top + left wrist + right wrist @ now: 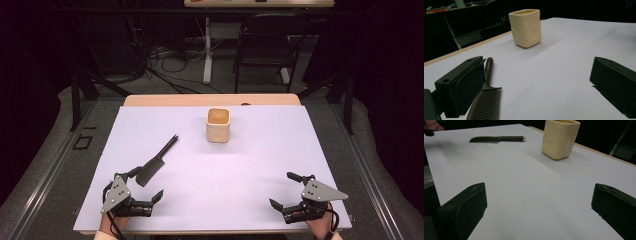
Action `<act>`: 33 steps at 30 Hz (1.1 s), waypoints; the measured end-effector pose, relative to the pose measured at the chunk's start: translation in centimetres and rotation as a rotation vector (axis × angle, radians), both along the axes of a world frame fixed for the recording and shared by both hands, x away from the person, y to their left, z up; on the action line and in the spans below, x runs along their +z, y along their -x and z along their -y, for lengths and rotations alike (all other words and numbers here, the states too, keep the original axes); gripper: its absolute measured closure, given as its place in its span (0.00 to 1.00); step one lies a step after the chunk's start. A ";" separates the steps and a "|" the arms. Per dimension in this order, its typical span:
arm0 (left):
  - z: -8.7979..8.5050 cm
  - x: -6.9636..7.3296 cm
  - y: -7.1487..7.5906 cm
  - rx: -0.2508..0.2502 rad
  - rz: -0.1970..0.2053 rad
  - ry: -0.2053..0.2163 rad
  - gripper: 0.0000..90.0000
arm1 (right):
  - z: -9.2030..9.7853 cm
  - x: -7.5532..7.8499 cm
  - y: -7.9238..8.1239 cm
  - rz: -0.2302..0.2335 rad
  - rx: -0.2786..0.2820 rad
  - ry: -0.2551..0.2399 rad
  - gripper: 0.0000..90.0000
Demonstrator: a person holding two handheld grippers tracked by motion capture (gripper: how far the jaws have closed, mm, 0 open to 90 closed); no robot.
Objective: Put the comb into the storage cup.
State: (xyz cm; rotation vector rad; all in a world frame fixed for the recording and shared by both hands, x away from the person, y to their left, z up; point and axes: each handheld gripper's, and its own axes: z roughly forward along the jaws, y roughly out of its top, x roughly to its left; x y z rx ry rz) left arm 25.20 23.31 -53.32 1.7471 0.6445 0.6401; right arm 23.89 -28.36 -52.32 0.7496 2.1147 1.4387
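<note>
The black comb (156,162) lay flat at the left centre of the high view, its toothed end just beside the left gripper (149,184), whose jaws stood wide and empty. The right gripper (282,190), lower right, was likewise spread, holding nothing. The cream cup (218,125) stood upright at upper centre. The work looked unstarted: next, the left jaws probably needed to straddle the comb.

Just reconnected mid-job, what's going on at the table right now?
A person holds two grippers low over the white table. The left gripper, jaws open, sits beside a dark comb without gripping it. The right gripper is open too, over bare table. A cream square cup stands upright farther back.
</note>
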 end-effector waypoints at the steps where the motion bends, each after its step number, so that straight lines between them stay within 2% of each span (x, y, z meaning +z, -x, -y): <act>1: 0.0 0.0 0.0 0.001 -0.003 -0.003 0.00 | 0.0 0.0 0.0 0.001 0.000 0.001 0.00; 10: 0.3 0.1 -0.6 0.018 -0.022 0.021 0.00 | -0.1 -0.1 -0.1 -0.005 0.002 0.012 0.00; 13: 0.5 0.2 -1.2 0.028 -0.060 0.043 0.01 | -0.1 -0.2 -0.2 -0.021 -0.006 0.015 0.00; 15: 0.7 0.2 -1.4 0.026 -0.068 0.045 0.02 | 0.0 -0.2 -0.2 -0.017 -0.005 0.011 0.00; 17: 1.2 0.2 -1.9 0.024 -0.077 0.027 0.01 | 0.0 -0.2 -0.2 -0.012 -0.008 0.006 0.00; 19: 1.3 0.2 -2.2 0.024 -0.079 0.029 0.00 | 0.0 -0.2 -0.2 -0.016 -0.005 0.008 0.00; 23: 1.6 0.3 -2.9 0.045 -0.080 0.020 0.00 | 0.0 -0.2 -0.2 -0.018 -0.005 0.008 0.00; 24: 1.7 0.4 -3.2 0.065 -0.075 0.019 0.00 | 0.0 -0.2 -0.2 -0.018 -0.006 0.008 0.00; 33: 2.1 0.6 -4.4 0.105 -0.075 -0.004 0.00 | 0.0 -0.3 -0.2 -0.030 -0.004 0.006 0.00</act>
